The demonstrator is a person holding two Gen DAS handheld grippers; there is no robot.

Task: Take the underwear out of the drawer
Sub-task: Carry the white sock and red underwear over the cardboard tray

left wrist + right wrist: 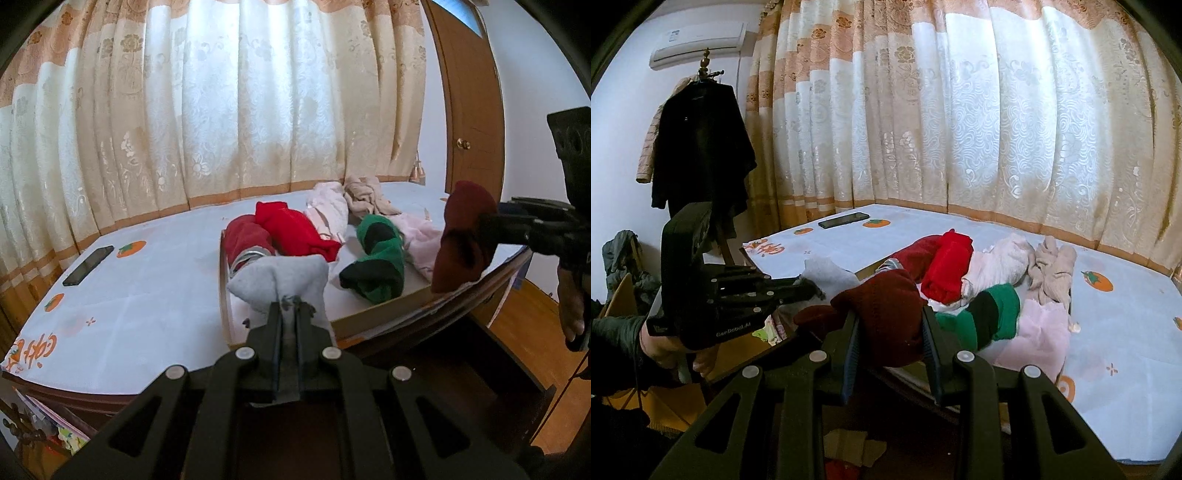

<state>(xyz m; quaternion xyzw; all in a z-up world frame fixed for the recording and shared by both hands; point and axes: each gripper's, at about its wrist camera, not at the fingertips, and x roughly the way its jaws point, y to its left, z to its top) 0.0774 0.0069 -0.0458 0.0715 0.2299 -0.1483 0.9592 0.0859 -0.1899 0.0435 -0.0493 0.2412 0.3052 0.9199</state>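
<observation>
My left gripper point(291, 306) is shut on a grey piece of underwear point(284, 278) and holds it above the near edge of the tabletop; it also shows in the right wrist view point(827, 275). My right gripper point(892, 325) is shut on a dark red piece of underwear point(882, 314), held in the air at the table's right front; it shows in the left wrist view point(463, 236) too. A shallow tray point(226, 295) on the table holds red point(295, 230), green and black point(376, 258), pink point(330, 206) and beige point(365, 195) garments. The open dark wooden drawer point(461, 365) lies below.
A black phone point(88, 266) lies on the white printed tablecloth point(147, 295) at the left. Curtains point(221, 110) hang behind the table. A wooden door point(469, 110) stands at the right. A coat rack with dark clothes point(701, 147) stands at the left.
</observation>
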